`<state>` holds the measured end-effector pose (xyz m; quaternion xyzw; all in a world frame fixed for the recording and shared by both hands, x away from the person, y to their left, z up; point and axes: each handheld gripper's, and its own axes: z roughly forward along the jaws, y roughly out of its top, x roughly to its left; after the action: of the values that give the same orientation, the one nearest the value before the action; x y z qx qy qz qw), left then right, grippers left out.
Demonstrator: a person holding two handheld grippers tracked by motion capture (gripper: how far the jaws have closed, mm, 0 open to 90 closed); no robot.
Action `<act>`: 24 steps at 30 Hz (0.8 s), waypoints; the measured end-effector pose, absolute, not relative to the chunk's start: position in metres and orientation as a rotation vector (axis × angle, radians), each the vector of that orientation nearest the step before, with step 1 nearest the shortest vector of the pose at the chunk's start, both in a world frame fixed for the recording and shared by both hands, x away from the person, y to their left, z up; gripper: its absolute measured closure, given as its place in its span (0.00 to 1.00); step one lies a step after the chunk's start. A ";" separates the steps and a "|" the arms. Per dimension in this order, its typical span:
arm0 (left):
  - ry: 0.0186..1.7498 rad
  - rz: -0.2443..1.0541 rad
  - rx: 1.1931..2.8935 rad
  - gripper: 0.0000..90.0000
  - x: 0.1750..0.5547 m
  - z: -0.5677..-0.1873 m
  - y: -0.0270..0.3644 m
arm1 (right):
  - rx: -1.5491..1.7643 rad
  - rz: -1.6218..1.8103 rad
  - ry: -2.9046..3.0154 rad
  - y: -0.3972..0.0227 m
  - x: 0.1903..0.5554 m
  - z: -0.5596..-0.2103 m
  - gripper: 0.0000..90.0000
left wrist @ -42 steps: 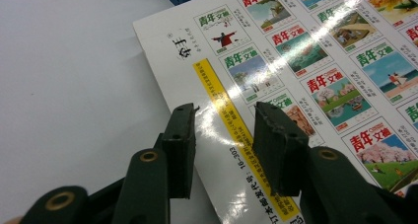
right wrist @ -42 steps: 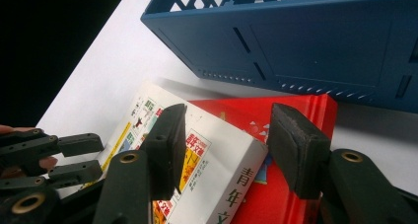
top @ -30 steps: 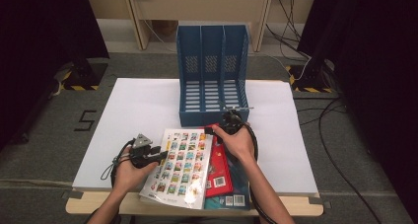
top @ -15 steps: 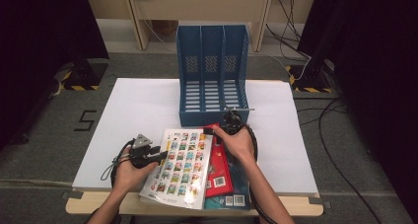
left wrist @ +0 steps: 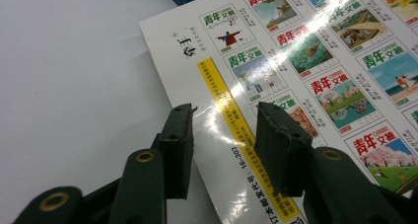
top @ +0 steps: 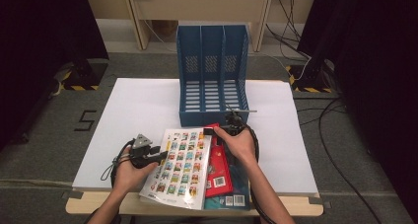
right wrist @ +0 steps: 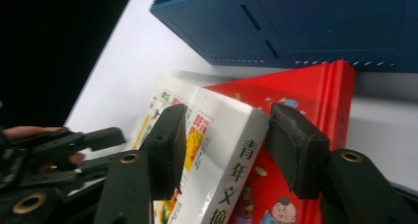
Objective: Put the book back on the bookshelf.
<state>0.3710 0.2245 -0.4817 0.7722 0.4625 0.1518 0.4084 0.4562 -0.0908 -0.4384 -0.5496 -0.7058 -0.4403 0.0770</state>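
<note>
A thick white book (top: 182, 167) with rows of small cover pictures lies on top of a red book (top: 219, 169) at the table's front. My left gripper (top: 162, 155) sits at its left edge. In the left gripper view the jaws (left wrist: 224, 125) stand open just above that edge, one over the table, one over the white book (left wrist: 305, 61). My right gripper (top: 209, 131) is at the book's far right corner. Its jaws (right wrist: 224, 120) have just been closing, with the white book's (right wrist: 222, 135) corner and spine between them, pads close on both sides but not squeezing. The red book (right wrist: 305, 86) lies beneath.
A blue three-slot file rack (top: 212, 71) stands upright just behind the books, its front wall (right wrist: 296, 21) close to my right gripper. A teal book (top: 236, 200) lies lowest in the pile, at the front edge. The white table (top: 138, 110) stretches left and right.
</note>
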 end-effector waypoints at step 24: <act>1.182 0.405 1.925 0.52 0.373 -0.480 0.232 | -1.523 -1.284 -2.078 -0.079 0.453 -0.442 0.73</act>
<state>0.3728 0.2319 -0.4796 0.7648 0.4697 0.1609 0.4107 0.4533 -0.0790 -0.4419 -0.5244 -0.7157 -0.4422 0.1313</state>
